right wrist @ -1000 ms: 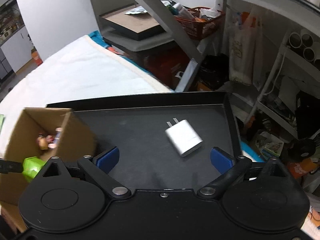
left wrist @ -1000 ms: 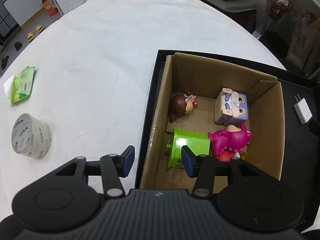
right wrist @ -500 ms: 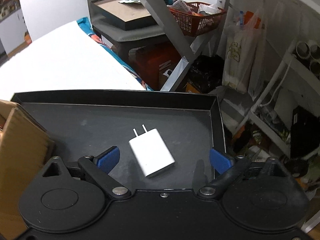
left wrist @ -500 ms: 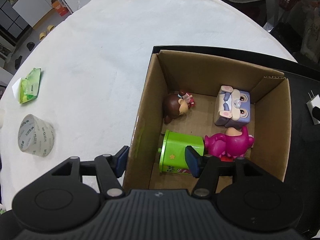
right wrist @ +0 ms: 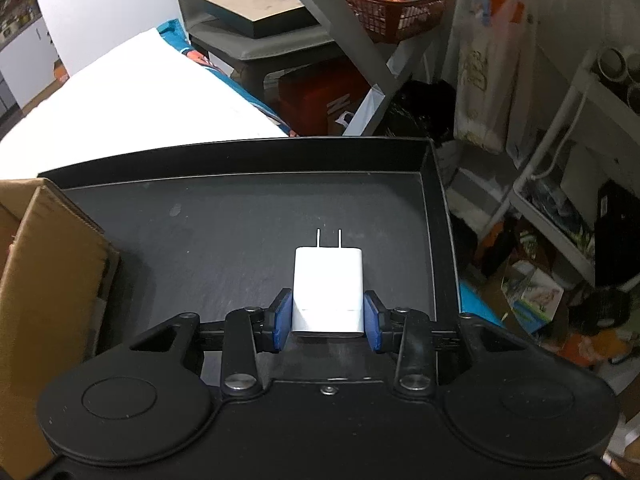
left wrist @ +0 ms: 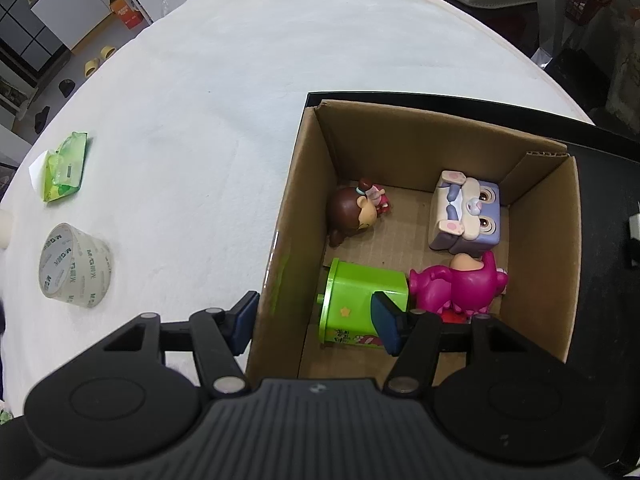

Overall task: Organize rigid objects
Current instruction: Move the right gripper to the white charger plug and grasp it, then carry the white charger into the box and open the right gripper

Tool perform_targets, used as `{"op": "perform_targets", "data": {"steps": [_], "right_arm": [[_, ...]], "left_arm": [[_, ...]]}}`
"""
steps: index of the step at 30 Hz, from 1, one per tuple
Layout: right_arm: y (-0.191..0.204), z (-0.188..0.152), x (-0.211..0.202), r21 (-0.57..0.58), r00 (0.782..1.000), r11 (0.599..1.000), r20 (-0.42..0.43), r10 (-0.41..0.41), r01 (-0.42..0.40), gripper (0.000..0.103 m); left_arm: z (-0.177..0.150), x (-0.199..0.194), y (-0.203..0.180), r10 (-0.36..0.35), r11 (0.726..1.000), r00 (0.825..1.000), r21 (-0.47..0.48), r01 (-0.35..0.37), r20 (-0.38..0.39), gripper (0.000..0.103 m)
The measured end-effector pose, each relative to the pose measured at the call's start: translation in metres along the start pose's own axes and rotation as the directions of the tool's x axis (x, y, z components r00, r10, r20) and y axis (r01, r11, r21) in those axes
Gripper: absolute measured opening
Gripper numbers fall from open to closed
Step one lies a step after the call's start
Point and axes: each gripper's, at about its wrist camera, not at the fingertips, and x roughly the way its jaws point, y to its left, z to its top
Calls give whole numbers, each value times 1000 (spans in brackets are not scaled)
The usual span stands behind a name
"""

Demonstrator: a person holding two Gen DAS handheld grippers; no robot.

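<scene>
In the right wrist view my right gripper (right wrist: pixel 326 320) is shut on a white plug charger (right wrist: pixel 328 284), its prongs pointing away, just above the floor of a black tray (right wrist: pixel 240 220). A cardboard box (left wrist: pixel 540 248) stands in that tray and holds a brown-haired doll (left wrist: pixel 352 216), a purple bunny cube (left wrist: pixel 466 216), a green toy (left wrist: pixel 364 300) and a pink figure (left wrist: pixel 460 284). My left gripper (left wrist: pixel 315 308) is open and straddles the box's left wall, one finger outside it and the other inside, over the green toy.
On the white tablecloth left of the box lie a roll of clear tape (left wrist: pixel 72 266) and a green packet (left wrist: pixel 64 166). Beyond the tray's right rim are metal shelving (right wrist: pixel 560 160), an orange basket (right wrist: pixel 400 8) and floor clutter.
My right gripper moved in over the charger and shut on it. The left gripper stayed open and shifted slightly relative to the box.
</scene>
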Motion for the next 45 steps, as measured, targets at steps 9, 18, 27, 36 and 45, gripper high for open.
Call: {"op": "perform_targets", "data": {"steps": [9, 18, 27, 36, 45], "right_arm": [[3, 1, -31, 20, 999, 1000, 36, -5, 4, 36], [24, 8, -61, 11, 997, 1000, 76, -9, 8, 36], [57, 16, -83, -4, 995, 1000, 98, 16, -16, 36], [91, 21, -98, -1, 994, 1000, 108, 27, -27, 36], [132, 28, -107, -41, 993, 999, 113, 23, -18, 36]], "left_arm": [[-5, -6, 8, -39, 999, 999, -8, 40, 10, 59], [-12, -15, 26, -95, 995, 995, -27, 96, 24, 59], [-20, -18, 49, -141, 989, 989, -47, 143, 33, 59], [-27, -10, 63, -207, 978, 978, -35, 207, 21, 59], [-30, -3, 67, -261, 965, 965, -15, 262, 26, 59]]}}
